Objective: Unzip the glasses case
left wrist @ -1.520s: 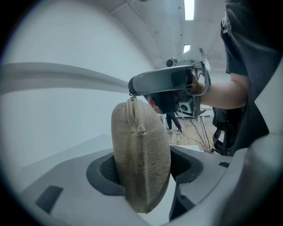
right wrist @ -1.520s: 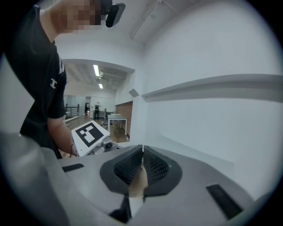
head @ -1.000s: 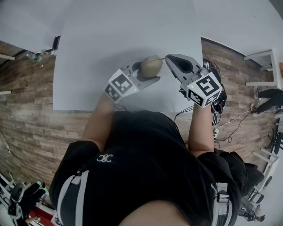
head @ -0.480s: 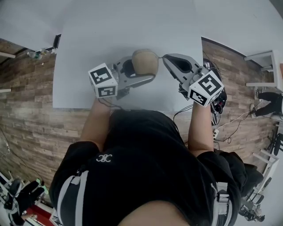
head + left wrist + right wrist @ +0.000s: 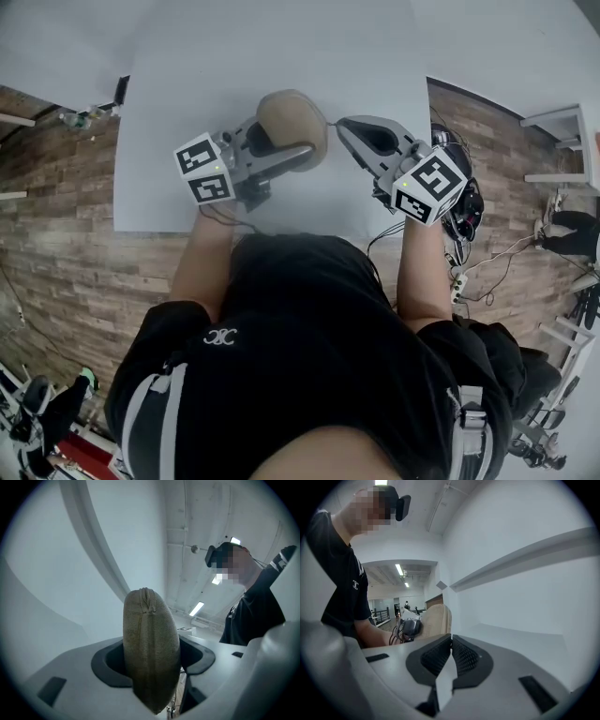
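Observation:
The tan fabric glasses case (image 5: 292, 122) is held up above the white table (image 5: 187, 103). My left gripper (image 5: 298, 133) is shut on the case's lower half. In the left gripper view the case (image 5: 150, 653) stands on edge between the dark pads, with its zip seam (image 5: 146, 597) running over the top. My right gripper (image 5: 341, 123) is shut, with its tips just right of the case. A thin dark cord runs from the case toward those tips. In the right gripper view the pads (image 5: 461, 656) meet, the case (image 5: 436, 618) lies beyond them, and whether the cord is pinched is hidden.
The table's front edge (image 5: 262, 232) lies just ahead of the person's body. Wooden floor (image 5: 56, 234) borders the table on the left and right. Cables and dark gear (image 5: 464, 211) lie on the floor at the right, near white furniture (image 5: 562, 122). A small dark object (image 5: 120, 91) sits at the table's left corner.
My left gripper has risen and rolled with the case in it, so the case now shows a broader face and sits further left. The right gripper has hardly moved.

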A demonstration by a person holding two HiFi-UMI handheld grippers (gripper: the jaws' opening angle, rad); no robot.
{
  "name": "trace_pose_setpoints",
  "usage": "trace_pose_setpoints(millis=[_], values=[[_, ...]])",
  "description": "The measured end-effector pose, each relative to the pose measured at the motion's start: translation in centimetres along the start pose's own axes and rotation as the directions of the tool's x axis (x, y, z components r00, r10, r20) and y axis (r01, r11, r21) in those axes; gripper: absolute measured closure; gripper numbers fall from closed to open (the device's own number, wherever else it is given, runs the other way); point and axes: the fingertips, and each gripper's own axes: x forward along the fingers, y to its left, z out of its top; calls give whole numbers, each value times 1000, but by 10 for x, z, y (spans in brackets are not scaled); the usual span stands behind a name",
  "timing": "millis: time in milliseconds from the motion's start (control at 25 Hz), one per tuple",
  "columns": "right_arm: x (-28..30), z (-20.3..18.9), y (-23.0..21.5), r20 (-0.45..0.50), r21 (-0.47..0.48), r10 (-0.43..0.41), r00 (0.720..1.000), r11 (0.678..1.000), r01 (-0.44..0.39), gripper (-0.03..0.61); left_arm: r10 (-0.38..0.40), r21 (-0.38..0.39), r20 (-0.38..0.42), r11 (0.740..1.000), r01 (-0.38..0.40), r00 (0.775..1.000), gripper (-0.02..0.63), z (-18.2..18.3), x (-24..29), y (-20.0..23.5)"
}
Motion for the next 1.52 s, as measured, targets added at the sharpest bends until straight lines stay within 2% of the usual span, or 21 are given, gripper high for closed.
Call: trace_pose_setpoints(millis=[320, 680, 800, 1120, 1200, 1320, 1520], values=[[2, -16, 1, -28, 25, -2, 1000, 1000, 3, 555, 13, -18, 49, 1000, -12, 999, 330, 14, -5, 6], [8, -43, 10, -100, 30, 31, 994, 999, -28, 555, 46, -112, 197, 993, -24, 979, 330, 31, -17, 21], [16, -64, 23, -162, 17, 50, 986, 999, -48, 555, 62, -116, 189, 992, -40, 980, 330, 30, -18, 26], [25, -81, 42, -202, 33, 105, 974, 994, -100, 555, 65, -140, 179, 989, -40, 982, 330, 25, -11, 27], [30, -82, 53, -185, 79, 156, 970, 986, -143, 555, 56, -137, 175, 990, -32, 983, 330, 26, -9, 24], [36, -76, 69, -93, 209, 244, 965, 953, -220, 555, 30, -139, 197, 990, -3, 980, 330, 32, -7, 17], [38, -76, 73, -68, 260, 282, 957, 931, -256, 555, 24, -144, 207, 990, 6, 978, 330, 31, -5, 14]])
